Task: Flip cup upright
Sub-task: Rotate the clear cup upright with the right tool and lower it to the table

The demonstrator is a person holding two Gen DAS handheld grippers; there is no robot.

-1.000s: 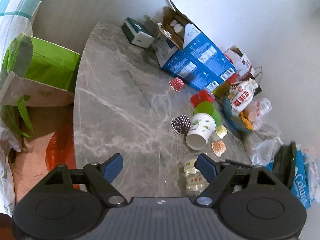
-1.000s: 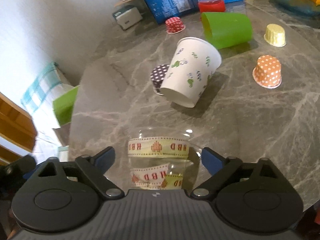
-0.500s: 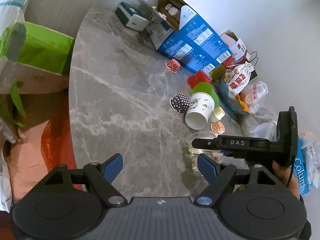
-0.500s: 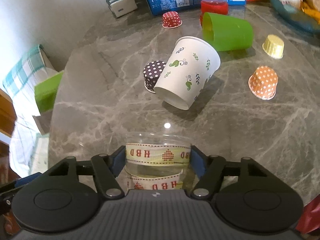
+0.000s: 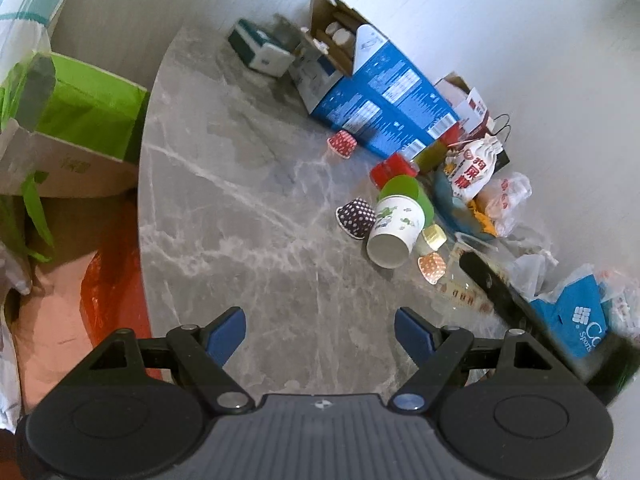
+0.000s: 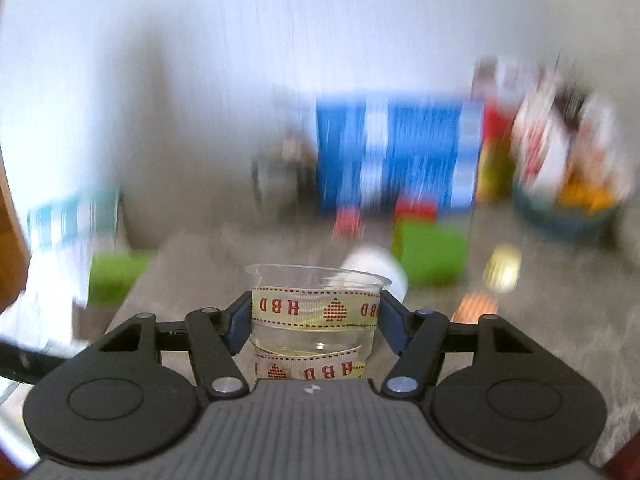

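Left tongs [image 5: 320, 330] are spread wide with nothing between them, hanging over the grey marble desk [image 5: 240, 216]. Using the white paper cup [image 5: 394, 226] as the landmark: it lies on its side, mouth toward the camera. Just left of it, touching, is a dark polka-dot cupcake liner [image 5: 356, 217]; behind it a green cup [image 5: 408, 194], and farther back a blue carton [image 5: 384, 92]. Just right of its mouth sits an orange dotted liner [image 5: 432, 267].

Right tongs [image 6: 316, 314] are clamped on the clear plastic cup [image 6: 316, 312] with the "HBD" ribbon, rim up, nearer the camera than the paper cup. Background there is badly blurred.
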